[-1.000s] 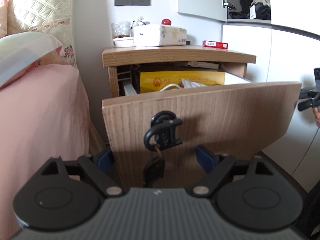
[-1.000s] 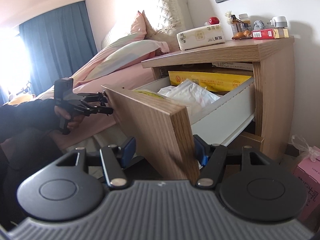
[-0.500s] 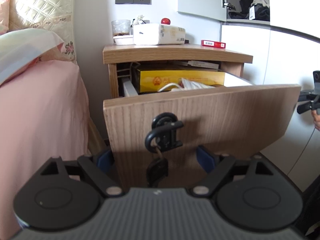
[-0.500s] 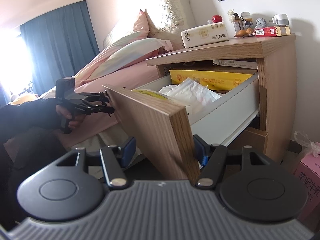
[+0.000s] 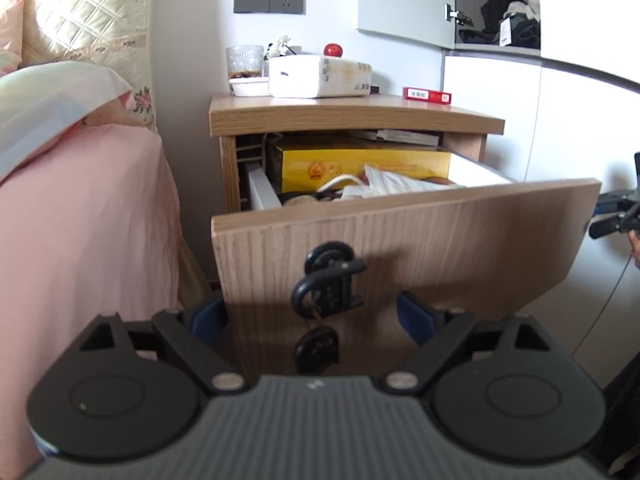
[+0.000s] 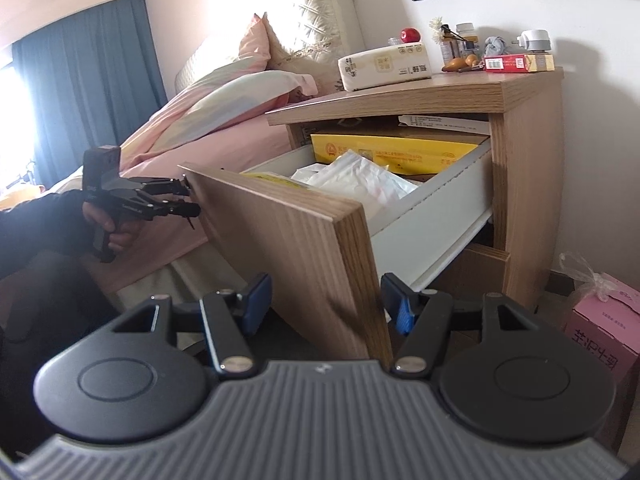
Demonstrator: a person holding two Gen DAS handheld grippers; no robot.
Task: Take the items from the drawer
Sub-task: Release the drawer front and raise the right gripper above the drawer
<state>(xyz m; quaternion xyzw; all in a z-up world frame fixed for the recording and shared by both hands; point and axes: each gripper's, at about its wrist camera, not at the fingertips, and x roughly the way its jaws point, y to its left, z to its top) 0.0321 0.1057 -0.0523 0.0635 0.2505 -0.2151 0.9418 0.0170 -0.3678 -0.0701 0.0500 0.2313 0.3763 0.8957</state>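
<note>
The left gripper (image 5: 312,312) is held low and tilted down at the wooden drawer front (image 5: 460,240). Its jaws have just been opening and its blue pads (image 5: 208,316) stand wide apart, with the black padlock (image 5: 328,284) hanging on the front in the gap and nothing clamped. In the right wrist view a hand (image 6: 108,228) in a dark sleeve holds this gripper against the face of the front.

The right gripper (image 6: 326,300) points at the front's right end. Its pads are narrowly apart, either side of the corner. I cannot tell whether they press on the wood.

The drawer (image 6: 432,216) is pulled out of the nightstand (image 5: 352,116). Inside it lie a yellow box (image 5: 360,164) at the back and a white plastic bag (image 6: 360,180) in front of it.

A tissue pack (image 5: 320,76) and a red box (image 5: 426,95) sit on the nightstand. A pink bed (image 5: 80,220) is to the left in the left wrist view, and a pink carton (image 6: 600,332) stands on the floor.
</note>
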